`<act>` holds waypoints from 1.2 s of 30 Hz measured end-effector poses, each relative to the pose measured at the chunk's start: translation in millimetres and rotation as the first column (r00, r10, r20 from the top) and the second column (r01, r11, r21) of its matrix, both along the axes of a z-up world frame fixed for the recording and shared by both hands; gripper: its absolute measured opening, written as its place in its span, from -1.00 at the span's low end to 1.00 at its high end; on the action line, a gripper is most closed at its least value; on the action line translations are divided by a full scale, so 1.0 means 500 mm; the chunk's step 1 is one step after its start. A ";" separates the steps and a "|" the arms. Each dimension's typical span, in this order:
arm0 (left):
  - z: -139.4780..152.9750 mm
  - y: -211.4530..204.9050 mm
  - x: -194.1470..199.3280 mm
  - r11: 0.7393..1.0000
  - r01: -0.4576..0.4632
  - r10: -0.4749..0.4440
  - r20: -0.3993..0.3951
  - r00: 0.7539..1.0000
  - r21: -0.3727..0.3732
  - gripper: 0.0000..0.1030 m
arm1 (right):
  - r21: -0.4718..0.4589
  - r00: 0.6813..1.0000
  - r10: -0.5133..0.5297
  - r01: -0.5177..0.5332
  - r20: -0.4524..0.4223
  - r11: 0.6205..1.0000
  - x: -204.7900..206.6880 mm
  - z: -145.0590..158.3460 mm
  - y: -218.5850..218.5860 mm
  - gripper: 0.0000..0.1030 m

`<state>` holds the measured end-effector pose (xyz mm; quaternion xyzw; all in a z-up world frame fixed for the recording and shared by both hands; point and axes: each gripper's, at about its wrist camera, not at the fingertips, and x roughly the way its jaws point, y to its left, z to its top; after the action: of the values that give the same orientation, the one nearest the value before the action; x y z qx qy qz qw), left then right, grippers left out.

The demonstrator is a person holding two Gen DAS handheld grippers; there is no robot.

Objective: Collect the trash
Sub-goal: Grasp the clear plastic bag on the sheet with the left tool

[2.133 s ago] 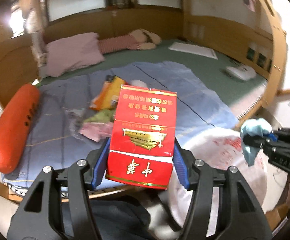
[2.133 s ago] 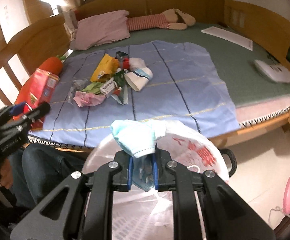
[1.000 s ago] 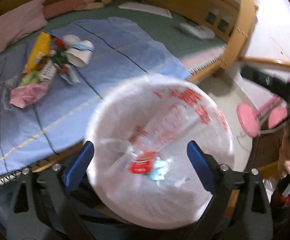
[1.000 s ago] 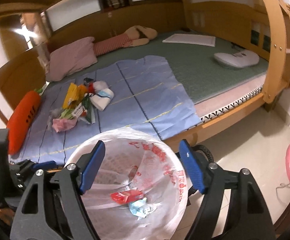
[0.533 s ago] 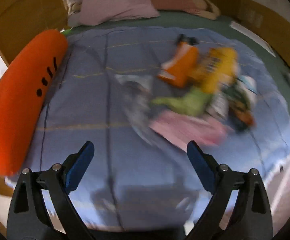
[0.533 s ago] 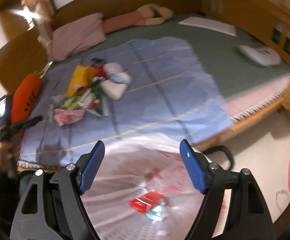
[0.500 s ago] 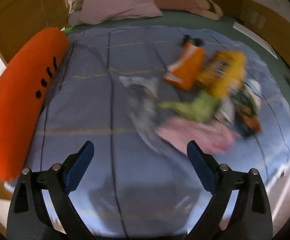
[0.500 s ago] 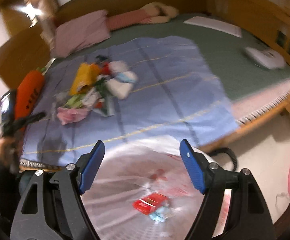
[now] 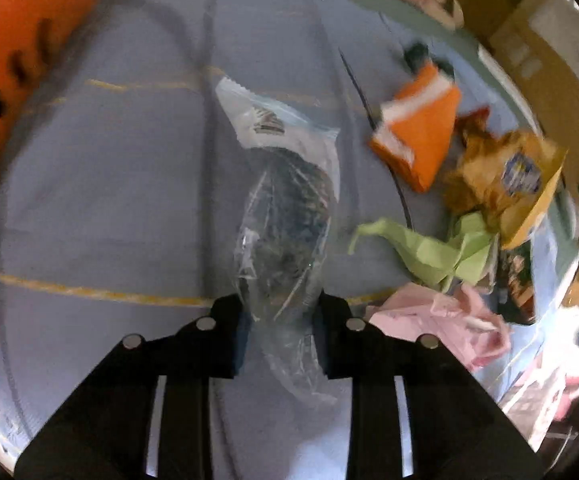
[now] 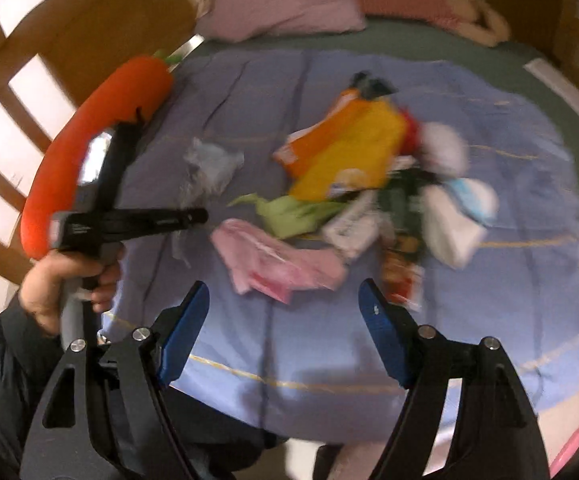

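Observation:
My left gripper (image 9: 281, 312) is shut on the near end of a clear plastic bag (image 9: 285, 216) that lies on the blue sheet (image 9: 109, 200). To its right is the trash pile: an orange packet (image 9: 417, 136), a yellow snack bag (image 9: 505, 176), a green wrapper (image 9: 429, 248) and a pink wrapper (image 9: 441, 320). My right gripper (image 10: 283, 308) hangs open over the sheet, just short of the pink wrapper (image 10: 273, 260), nothing between its fingers. The right wrist view shows the left gripper (image 10: 193, 214) at the clear bag (image 10: 209, 168), and a white paper cup (image 10: 449, 232) in the pile.
An orange carrot pillow (image 10: 93, 136) lies along the wooden bed rail (image 10: 17, 92) on the left. A pink pillow (image 10: 285, 0) is at the bed's head. A person's hand (image 10: 65, 280) holds the left tool. The white bin bag (image 9: 537, 392) shows at lower right.
The left gripper came down onto the clear bag and closed on it. The right gripper swung from above the bin bag to above the trash pile on the bed, still open.

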<state>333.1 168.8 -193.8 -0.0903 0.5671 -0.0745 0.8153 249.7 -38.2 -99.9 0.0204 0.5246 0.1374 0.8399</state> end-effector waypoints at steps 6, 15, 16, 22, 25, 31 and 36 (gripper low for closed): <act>0.081 0.067 -0.085 0.997 -0.045 0.051 0.102 0.994 -0.059 -0.45 | -0.036 0.998 0.006 -0.008 -0.058 0.999 0.088 -0.075 0.050 0.31; 0.067 0.099 -0.099 0.995 -0.079 0.084 0.084 0.993 -0.061 -0.34 | 0.014 0.961 0.163 -0.164 -0.224 0.986 0.032 -0.136 0.126 -0.10; 0.066 0.103 -0.102 0.994 -0.081 0.086 0.078 0.993 -0.068 -0.20 | 0.014 0.958 0.189 -0.190 -0.217 0.982 0.018 -0.124 0.132 0.05; 0.066 0.156 -0.115 0.985 -0.147 0.153 0.062 0.986 -0.091 0.29 | -0.061 0.993 0.101 -0.105 -0.060 0.993 0.022 -0.078 0.102 0.35; 0.060 0.196 -0.114 0.964 -0.214 0.221 0.027 0.975 -0.158 0.34 | -0.044 0.996 -0.023 0.019 -0.081 0.999 0.055 -0.099 0.076 0.35; 0.057 0.233 -0.111 0.941 -0.271 0.279 0.012 0.960 -0.204 0.42 | 0.079 0.969 -0.174 0.190 -0.176 0.979 0.097 -0.148 0.021 0.35; 0.042 0.213 -0.099 0.945 -0.247 0.249 -0.016 0.968 -0.216 0.50 | 0.059 0.962 -0.136 0.154 -0.235 0.986 0.085 -0.183 0.047 0.35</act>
<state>283.7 275.4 -172.8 -0.2486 0.5348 -0.0331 0.8069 292.3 -14.8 -191.2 0.1067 0.6100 0.0922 0.7797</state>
